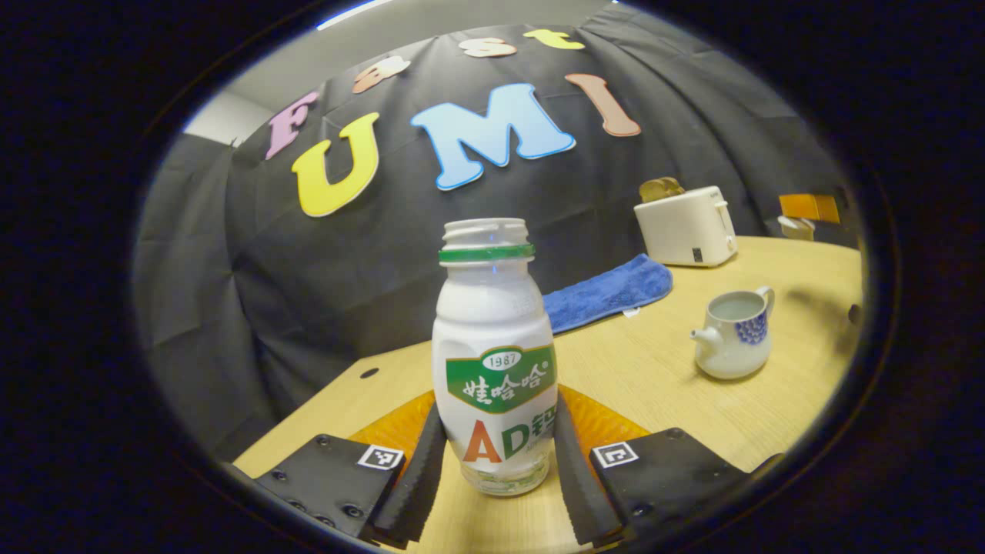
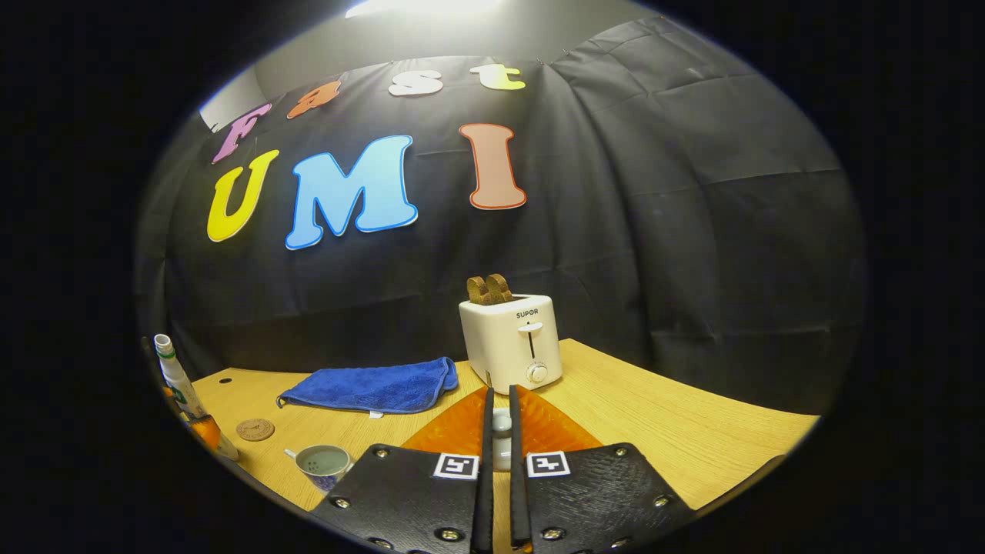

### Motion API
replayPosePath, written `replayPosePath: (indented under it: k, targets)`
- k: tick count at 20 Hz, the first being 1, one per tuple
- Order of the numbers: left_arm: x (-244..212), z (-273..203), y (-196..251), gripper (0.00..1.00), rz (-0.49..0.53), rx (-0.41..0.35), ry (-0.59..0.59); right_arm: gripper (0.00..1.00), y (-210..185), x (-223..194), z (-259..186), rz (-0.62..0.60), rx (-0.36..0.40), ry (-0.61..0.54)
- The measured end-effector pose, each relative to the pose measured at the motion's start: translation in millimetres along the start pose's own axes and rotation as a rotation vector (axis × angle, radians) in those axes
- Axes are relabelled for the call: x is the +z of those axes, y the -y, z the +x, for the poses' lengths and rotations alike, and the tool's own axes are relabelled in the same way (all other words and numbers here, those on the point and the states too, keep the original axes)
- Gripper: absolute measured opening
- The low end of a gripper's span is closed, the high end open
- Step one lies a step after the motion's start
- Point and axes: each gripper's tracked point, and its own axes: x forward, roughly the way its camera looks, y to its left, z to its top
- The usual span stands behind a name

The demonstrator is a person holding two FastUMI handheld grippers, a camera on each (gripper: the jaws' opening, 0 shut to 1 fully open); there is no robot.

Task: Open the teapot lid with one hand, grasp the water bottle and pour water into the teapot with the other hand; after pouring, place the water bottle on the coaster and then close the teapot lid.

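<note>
Left gripper view: left gripper (image 1: 496, 462) clasps the capless bottle (image 1: 494, 362), upright above the table (image 1: 654, 369). Teapot (image 1: 732, 332), lidless, far right; towel (image 1: 608, 292), toaster (image 1: 686, 226) beyond.

Right gripper view: right gripper (image 2: 500, 454) pinches the lid (image 2: 501, 438) — fingers nearly together. Teapot (image 2: 323, 463), coaster (image 2: 255, 428), bottle (image 2: 175, 377) far left.

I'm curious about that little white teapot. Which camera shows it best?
The left gripper view. There the teapot stands whole on the table, lid off, with spout, handle and blue pattern plain. In the right gripper view the teapot sits low at the edge, small, partly hidden behind the right claw.
</note>
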Motion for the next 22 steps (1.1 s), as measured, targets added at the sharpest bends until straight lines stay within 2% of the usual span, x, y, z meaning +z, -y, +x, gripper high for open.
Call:
replayPosePath:
  k: [1,2,4,5,6,7,9,10,11,12,14,15,22]
  targets:
    - [-0.2,0.9,2.8,0.7,0.056,0.001,-0.007,0.08,1.2,0.8,0.1,0.003,-0.003,0.001]
    - [2.2,4.0,4.9,0.8,0.105,0.002,-0.01,0.08,3.0,1.1,0.3,0.004,-0.007,0.003]
    - [13.2,6.4,4.3,0.8,0.194,0.008,0.001,0.08,6.2,2.3,-0.2,0.008,-0.016,0.006]
    - [19.5,7.3,2.9,0.8,0.243,0.014,0.011,0.08,6.8,2.1,0.2,0.013,-0.017,0.004]
    - [27.1,8.7,1.4,0.74,0.299,0.024,0.019,0.08,7.9,1.3,-0.5,0.017,-0.019,0.001]
    - [34.4,9.5,-1.1,0.8,0.354,0.036,0.028,0.08,9.0,0.6,0.5,0.021,-0.021,-0.002]
    - [46.3,12.3,-0.1,0.8,0.451,0.048,0.044,0.08,10.5,0.0,0.6,0.033,-0.024,-0.004]
    - [51.2,15.2,0.7,0.74,0.499,0.05,0.049,0.08,12.5,0.5,0.5,0.037,-0.027,-0.004]
    - [55.7,16.1,0.5,0.74,0.549,0.055,0.055,0.08,14.3,1.1,1.3,0.042,-0.032,-0.004]
    - [61.4,18.2,1.2,0.8,0.602,0.064,0.064,0.08,15.9,0.4,1.5,0.048,-0.036,-0.005]
    - [73.4,21.5,2.8,0.8,0.699,0.081,0.086,0.08,18.6,-0.5,2.0,0.065,-0.04,-0.01]
    - [78.0,23.1,3.9,0.74,0.742,0.089,0.097,0.08,20.2,-1.0,2.6,0.074,-0.043,-0.012]
    - [89.8,35.5,18.7,0.74,1.013,0.111,0.124,0.08,23.9,-2.0,2.6,0.103,-0.046,-0.016]
